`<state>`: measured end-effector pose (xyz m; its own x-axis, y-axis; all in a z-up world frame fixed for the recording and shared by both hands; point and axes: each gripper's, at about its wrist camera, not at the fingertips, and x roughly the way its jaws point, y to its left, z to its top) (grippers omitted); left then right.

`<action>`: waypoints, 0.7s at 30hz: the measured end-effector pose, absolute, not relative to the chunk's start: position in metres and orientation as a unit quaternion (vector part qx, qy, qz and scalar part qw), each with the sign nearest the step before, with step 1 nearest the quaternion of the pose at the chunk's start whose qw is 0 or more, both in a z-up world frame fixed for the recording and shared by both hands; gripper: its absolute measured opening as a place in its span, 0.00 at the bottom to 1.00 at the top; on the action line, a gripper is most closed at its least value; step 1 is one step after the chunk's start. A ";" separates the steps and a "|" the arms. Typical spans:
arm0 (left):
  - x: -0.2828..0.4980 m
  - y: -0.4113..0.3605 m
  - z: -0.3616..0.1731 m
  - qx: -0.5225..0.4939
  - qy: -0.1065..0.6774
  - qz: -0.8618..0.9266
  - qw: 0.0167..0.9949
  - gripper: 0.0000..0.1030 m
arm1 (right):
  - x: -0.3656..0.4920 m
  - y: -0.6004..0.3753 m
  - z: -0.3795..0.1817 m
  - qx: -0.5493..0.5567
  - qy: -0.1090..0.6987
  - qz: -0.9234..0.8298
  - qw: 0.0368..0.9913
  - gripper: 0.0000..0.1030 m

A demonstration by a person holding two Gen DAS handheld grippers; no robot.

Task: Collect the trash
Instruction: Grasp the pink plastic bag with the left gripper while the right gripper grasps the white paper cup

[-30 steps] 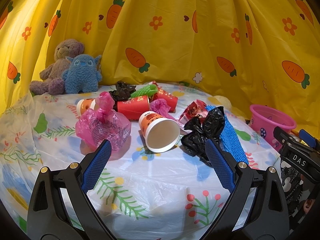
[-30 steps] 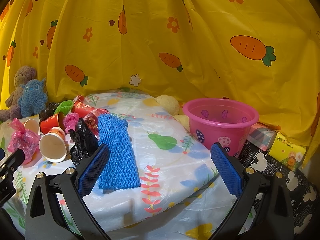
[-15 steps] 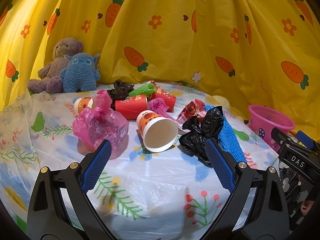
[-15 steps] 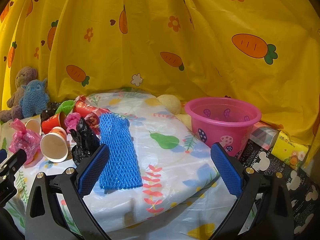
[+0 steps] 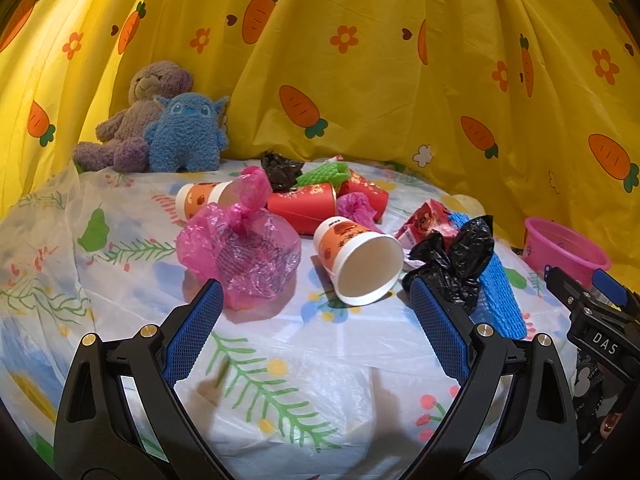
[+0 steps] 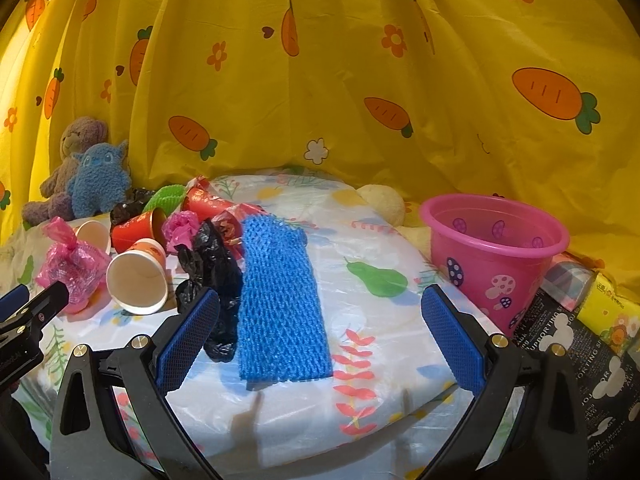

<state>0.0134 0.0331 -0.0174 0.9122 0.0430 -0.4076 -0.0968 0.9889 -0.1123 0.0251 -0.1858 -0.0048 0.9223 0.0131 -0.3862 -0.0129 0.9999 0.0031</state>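
Note:
Trash lies scattered on a table with a printed plastic cover (image 5: 280, 360). In the left wrist view a crumpled pink bag (image 5: 240, 256), a tipped white and orange paper cup (image 5: 360, 260) and a black bag (image 5: 452, 256) lie just beyond my open left gripper (image 5: 316, 320). Red cups (image 5: 304, 206), a green net (image 5: 326, 174) and a second paper cup (image 5: 200, 200) sit behind them. In the right wrist view a blue foam net (image 6: 280, 304) lies flat ahead of my open right gripper (image 6: 320, 332). A pink bucket (image 6: 496, 256) stands at the right, off the table.
Two plush toys, purple (image 5: 136, 120) and blue (image 5: 186, 136), sit at the table's back left against a yellow carrot-print curtain (image 5: 360, 60). A black printed box (image 6: 560, 344) and yellow packet (image 6: 612, 312) lie beside the bucket. A pale sponge ball (image 6: 382, 200) rests at the back.
Both grippers have drifted slightly, so the scene shifts a little in each view. Nothing on the table moved and both grippers stay open.

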 end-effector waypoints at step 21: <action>0.024 0.101 -0.017 -0.089 0.203 0.098 0.970 0.87 | 0.118 -0.062 -0.025 -0.085 0.285 0.171 0.939 0.38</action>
<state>0.0239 0.1007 -0.0170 0.8984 0.1535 -0.4114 -0.2260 0.9649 -0.1336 0.1181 -0.0622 -0.0254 0.7788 0.2721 -0.5652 -0.3690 0.9274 -0.0619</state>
